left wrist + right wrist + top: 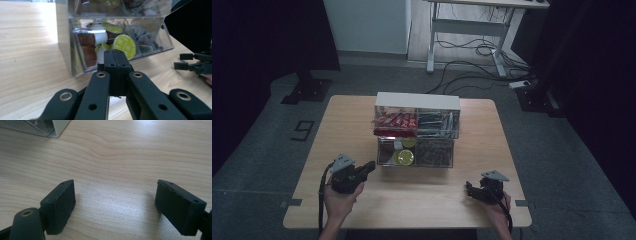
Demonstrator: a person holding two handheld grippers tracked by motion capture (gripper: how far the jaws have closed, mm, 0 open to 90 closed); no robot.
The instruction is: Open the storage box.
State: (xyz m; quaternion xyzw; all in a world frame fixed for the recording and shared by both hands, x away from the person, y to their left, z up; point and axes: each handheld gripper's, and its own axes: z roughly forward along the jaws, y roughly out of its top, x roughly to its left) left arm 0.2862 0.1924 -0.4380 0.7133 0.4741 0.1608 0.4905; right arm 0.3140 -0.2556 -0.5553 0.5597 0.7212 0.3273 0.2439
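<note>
Beside left tool (370,167) — clear organizer (416,131), long axis sideways.

Counter (30,50) is pale wood-grain laminate with a smooth satin sheen; organiser (75,62) is clear glossy plastic; capsules (124,45) have matt foil-like lids; left hand-held gripper (117,62) matt black plastic, brass-coloured rivets.

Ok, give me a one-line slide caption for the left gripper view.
Left gripper, shut and empty, pointing at yellow-lidded coffee capsules in the clear organizer's lower compartment on a wooden table.
</note>
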